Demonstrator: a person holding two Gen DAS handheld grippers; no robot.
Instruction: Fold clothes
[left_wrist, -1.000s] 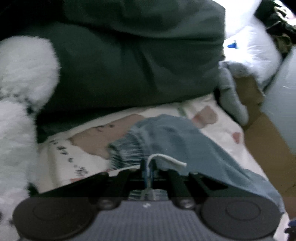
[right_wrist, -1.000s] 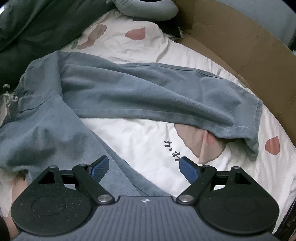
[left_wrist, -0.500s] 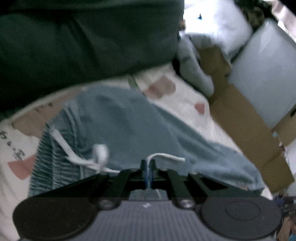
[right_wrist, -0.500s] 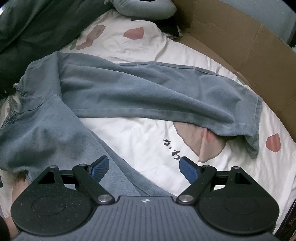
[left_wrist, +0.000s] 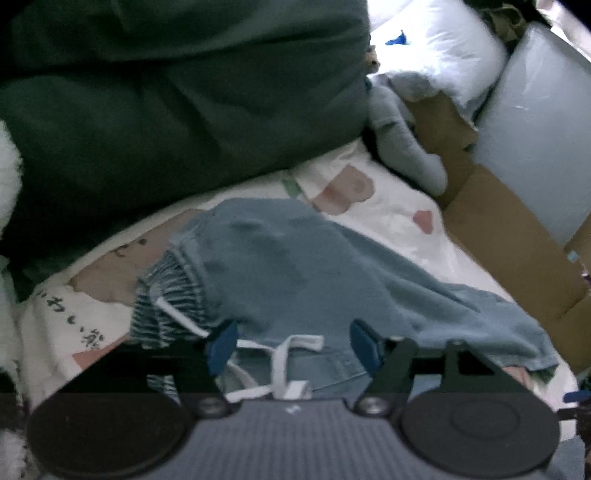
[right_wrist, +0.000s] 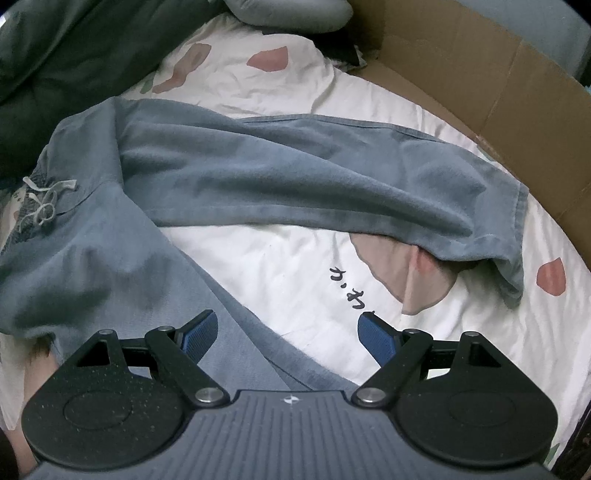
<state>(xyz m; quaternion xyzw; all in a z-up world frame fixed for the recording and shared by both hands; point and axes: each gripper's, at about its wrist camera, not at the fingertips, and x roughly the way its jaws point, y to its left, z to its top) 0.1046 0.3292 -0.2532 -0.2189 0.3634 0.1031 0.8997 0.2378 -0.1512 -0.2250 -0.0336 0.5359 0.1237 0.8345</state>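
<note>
Blue-grey drawstring trousers (right_wrist: 258, 177) lie spread on a white patterned bed sheet (right_wrist: 280, 266), legs apart, one running right toward a cardboard wall. Their elastic waistband (left_wrist: 166, 295) and white drawstring (left_wrist: 284, 354) show in the left wrist view, and the drawstring also shows at the left of the right wrist view (right_wrist: 44, 203). My left gripper (left_wrist: 291, 347) is open just over the waistband, with the drawstring lying between its fingers. My right gripper (right_wrist: 288, 332) is open and empty above the near trouser leg.
A dark green duvet (left_wrist: 177, 92) lies behind the trousers. A grey plush item (left_wrist: 402, 147) and white pillows (left_wrist: 436, 51) sit at the back right. A cardboard wall (right_wrist: 480, 85) borders the sheet on the right. Something white and fluffy (left_wrist: 7, 177) is at the left.
My left gripper was shut on the waistband with the drawstring and has opened, letting it drop onto the sheet. The trousers now lie flatter. My right gripper has stayed still.
</note>
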